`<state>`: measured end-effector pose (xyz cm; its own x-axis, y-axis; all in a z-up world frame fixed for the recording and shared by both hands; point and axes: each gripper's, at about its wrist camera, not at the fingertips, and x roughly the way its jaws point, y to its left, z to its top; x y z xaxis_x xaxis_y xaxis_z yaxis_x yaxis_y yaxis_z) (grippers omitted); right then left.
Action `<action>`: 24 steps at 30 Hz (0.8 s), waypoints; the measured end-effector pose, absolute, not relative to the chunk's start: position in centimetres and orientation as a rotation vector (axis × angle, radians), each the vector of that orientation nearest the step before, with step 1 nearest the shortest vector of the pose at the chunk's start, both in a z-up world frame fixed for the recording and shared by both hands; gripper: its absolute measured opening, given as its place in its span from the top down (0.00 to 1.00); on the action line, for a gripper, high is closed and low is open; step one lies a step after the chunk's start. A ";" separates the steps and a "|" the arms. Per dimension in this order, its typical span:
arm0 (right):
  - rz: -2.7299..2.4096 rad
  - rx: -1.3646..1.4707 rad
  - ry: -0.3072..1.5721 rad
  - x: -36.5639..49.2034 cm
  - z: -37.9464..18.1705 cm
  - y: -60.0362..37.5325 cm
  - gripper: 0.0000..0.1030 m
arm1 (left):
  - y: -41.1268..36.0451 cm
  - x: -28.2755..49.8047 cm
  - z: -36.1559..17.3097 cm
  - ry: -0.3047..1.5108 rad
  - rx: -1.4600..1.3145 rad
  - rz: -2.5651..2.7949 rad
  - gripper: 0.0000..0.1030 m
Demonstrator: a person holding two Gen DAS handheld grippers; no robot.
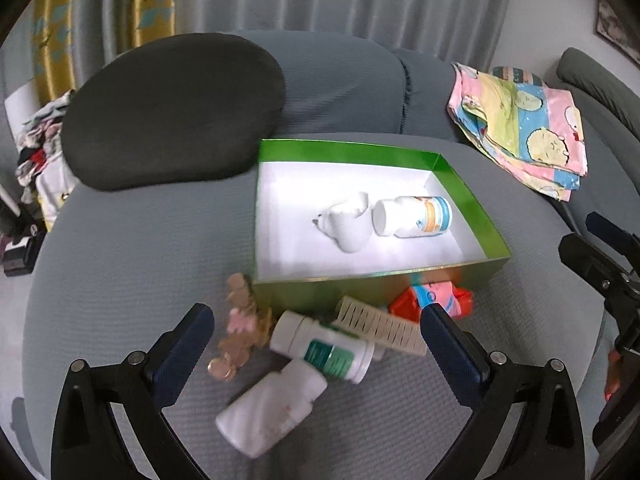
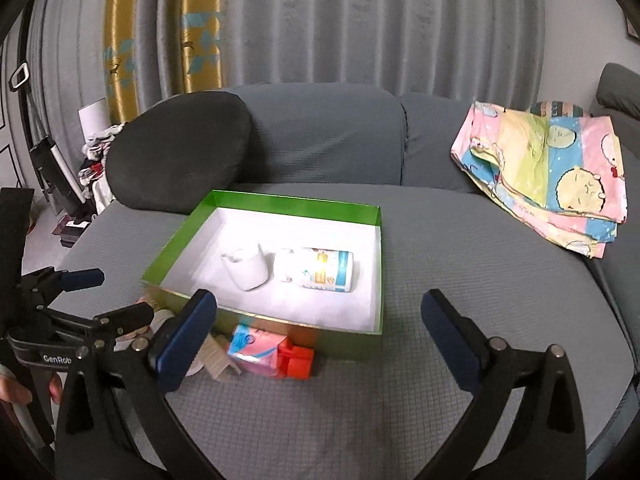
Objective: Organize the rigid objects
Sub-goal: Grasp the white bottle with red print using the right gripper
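Note:
A green box [image 1: 460, 184] [image 2: 176, 240] with a white inside sits on the grey sofa seat. In it lie a white cup [image 1: 346, 226] [image 2: 246, 268] and a white labelled bottle [image 1: 414, 216] [image 2: 316, 268]. In front of the box lie two white bottles [image 1: 324, 348] [image 1: 272, 408], a beige comb-like clip [image 1: 380, 324], a pink bear figure [image 1: 240, 328], a red block [image 1: 464, 300] [image 2: 296, 360] and a pink-blue pack [image 2: 254, 346]. My left gripper [image 1: 316, 328] is open above the bottles. My right gripper [image 2: 318, 316] is open, to the right of the pile.
A dark round cushion [image 1: 172, 108] [image 2: 180, 156] leans on the sofa back behind the box. A folded pink cartoon cloth [image 1: 524, 124] [image 2: 552, 172] lies at the right. Clutter stands on the floor at the left [image 1: 36, 160].

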<state>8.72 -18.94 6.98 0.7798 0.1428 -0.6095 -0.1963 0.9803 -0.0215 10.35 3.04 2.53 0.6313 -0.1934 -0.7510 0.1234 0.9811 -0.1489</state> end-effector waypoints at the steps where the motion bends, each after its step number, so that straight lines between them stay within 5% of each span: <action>1: 0.187 -0.087 0.648 8.4 7.1 -18.9 0.01 | 3.3 9.8 2.6 0.865 -0.088 -0.177 0.00; 24: 0.503 0.087 0.956 5.0 0.2 -13.4 0.01 | 8.0 3.1 -3.8 0.973 -0.077 -0.115 0.00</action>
